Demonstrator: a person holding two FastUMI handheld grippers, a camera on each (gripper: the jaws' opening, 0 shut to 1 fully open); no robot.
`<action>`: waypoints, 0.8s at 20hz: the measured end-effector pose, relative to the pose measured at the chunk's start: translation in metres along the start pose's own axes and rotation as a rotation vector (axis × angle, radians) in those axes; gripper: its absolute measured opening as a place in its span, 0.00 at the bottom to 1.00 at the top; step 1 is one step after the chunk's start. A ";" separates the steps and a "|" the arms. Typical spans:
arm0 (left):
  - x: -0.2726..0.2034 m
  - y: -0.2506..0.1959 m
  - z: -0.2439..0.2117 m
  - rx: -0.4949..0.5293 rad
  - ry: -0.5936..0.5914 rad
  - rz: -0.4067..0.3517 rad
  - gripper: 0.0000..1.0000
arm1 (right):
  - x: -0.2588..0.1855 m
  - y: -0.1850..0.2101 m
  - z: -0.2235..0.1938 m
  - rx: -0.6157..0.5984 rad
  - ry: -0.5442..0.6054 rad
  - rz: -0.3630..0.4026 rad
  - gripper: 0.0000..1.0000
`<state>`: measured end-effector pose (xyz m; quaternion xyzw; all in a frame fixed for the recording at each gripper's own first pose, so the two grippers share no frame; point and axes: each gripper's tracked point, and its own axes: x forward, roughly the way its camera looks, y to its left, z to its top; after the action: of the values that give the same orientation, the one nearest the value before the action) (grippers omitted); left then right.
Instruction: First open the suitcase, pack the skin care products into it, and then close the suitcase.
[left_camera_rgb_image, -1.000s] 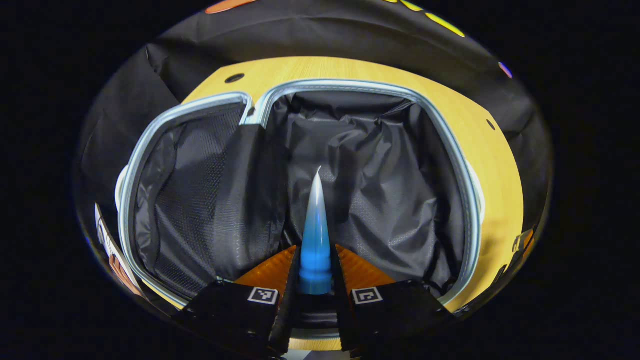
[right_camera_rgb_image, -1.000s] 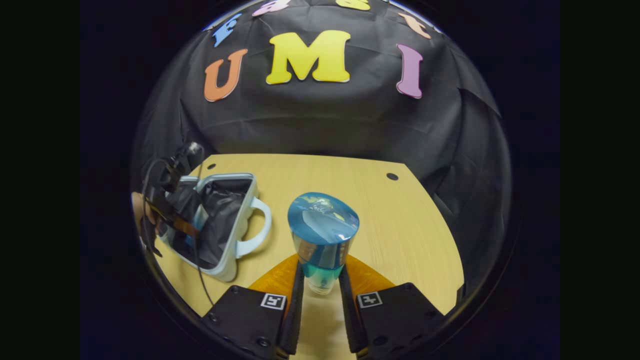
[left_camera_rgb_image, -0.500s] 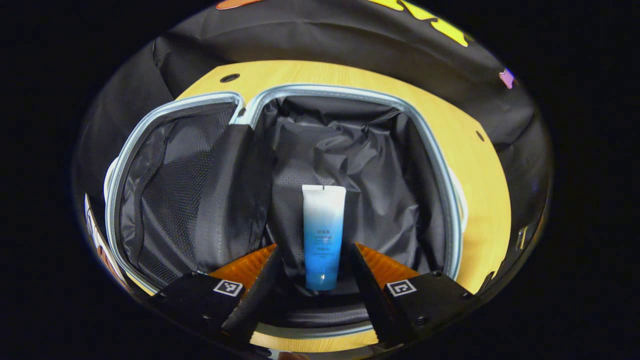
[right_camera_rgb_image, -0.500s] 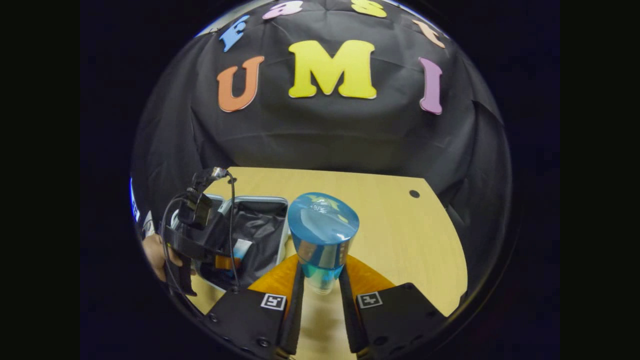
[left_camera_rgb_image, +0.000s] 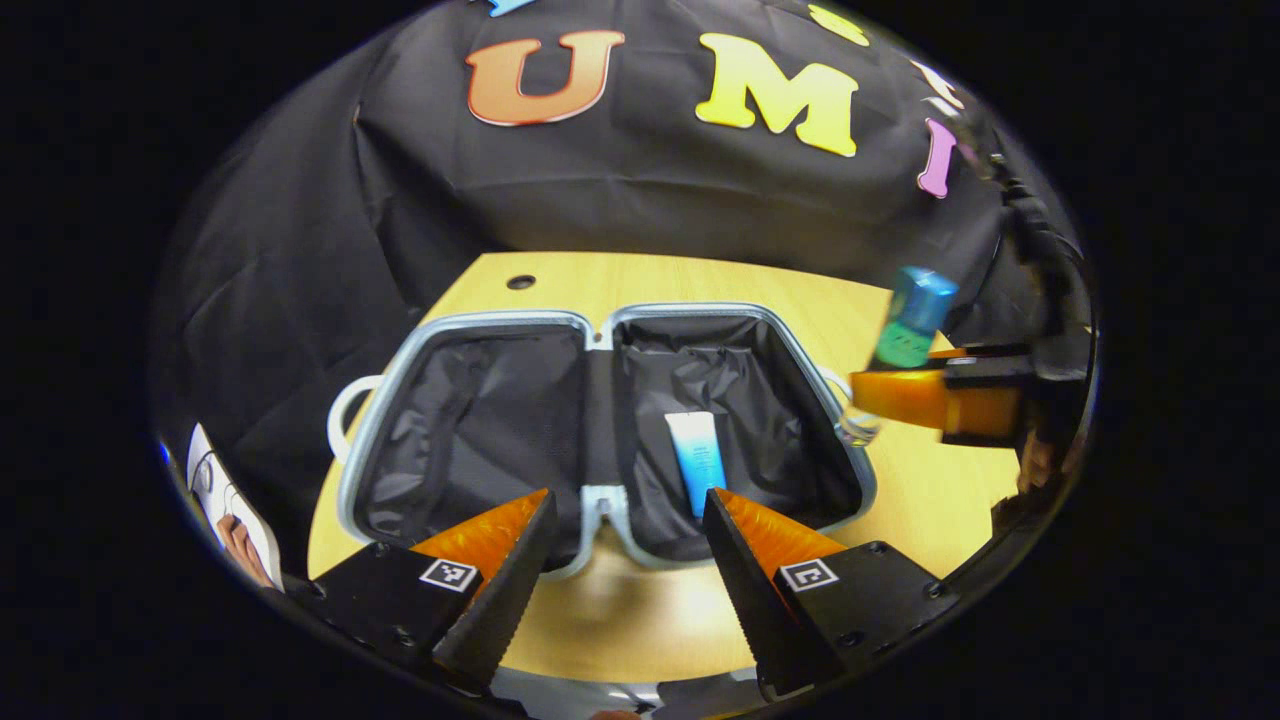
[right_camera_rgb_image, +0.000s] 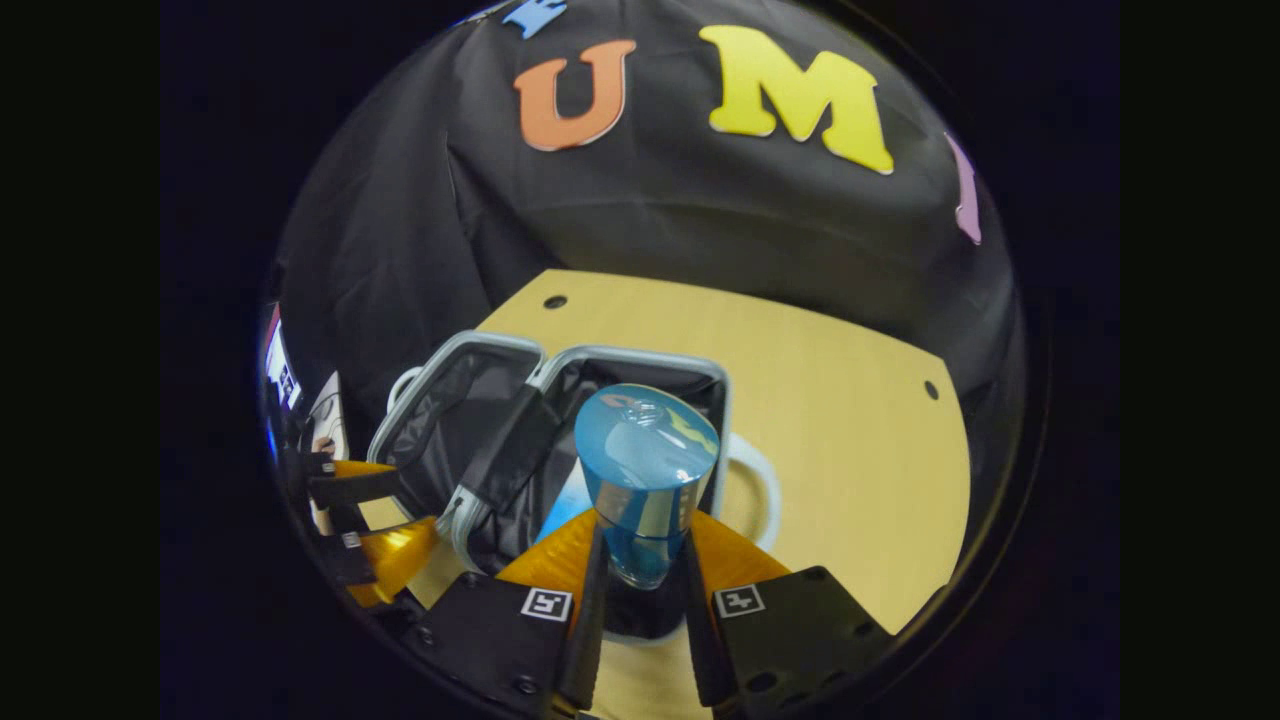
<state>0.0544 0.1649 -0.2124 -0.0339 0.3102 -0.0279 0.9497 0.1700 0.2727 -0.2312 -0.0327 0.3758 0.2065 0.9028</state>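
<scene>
The light-blue suitcase (left_camera_rgb_image: 480, 318) lies wide open on the table, both halves lined in black. A white-to-blue tube (left_camera_rgb_image: 697, 460) lies flat in its right half. My left gripper (left_camera_rgb_image: 627, 502) is open and holds nothing, pulled back over the suitcase's near edge. At the right of the left gripper view, my right gripper (left_camera_rgb_image: 872, 400) carries a blue-capped clear bottle (left_camera_rgb_image: 908, 325) beside the suitcase's right rim. In the right gripper view, my right gripper (right_camera_rgb_image: 642, 545) is shut on that bottle (right_camera_rgb_image: 645, 470), above the near corner of the suitcase (right_camera_rgb_image: 640, 352). The tube (right_camera_rgb_image: 562, 512) peeks out beside the bottle. The left gripper (right_camera_rgb_image: 410, 510) stands open at the left.
The wooden table (left_camera_rgb_image: 700, 275) has cable holes near its far corners (left_camera_rgb_image: 520, 282) (right_camera_rgb_image: 930, 388). The suitcase's handles stick out at the sides (left_camera_rgb_image: 345, 405) (right_camera_rgb_image: 755, 490). Bare wood lies right of the suitcase (right_camera_rgb_image: 860, 440). Black cloth walls the back. Papers show at the left edge (left_camera_rgb_image: 215, 485).
My left gripper opened and let the tube drop flat into the right half, then drew back and up. My right gripper carried the bottle leftward to the suitcase.
</scene>
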 end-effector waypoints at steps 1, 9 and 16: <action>-0.009 0.009 -0.003 -0.003 -0.015 0.001 0.94 | 0.012 0.007 -0.008 0.007 0.050 0.005 0.35; -0.038 0.111 -0.055 -0.158 0.020 0.133 0.94 | 0.069 0.020 -0.057 0.055 0.346 -0.058 0.35; -0.039 0.158 -0.067 -0.265 0.036 0.201 0.94 | 0.090 0.007 -0.070 0.225 0.477 -0.166 0.35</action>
<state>-0.0118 0.3223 -0.2562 -0.1270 0.3301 0.1077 0.9291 0.1774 0.2952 -0.3428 -0.0108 0.5944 0.0751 0.8006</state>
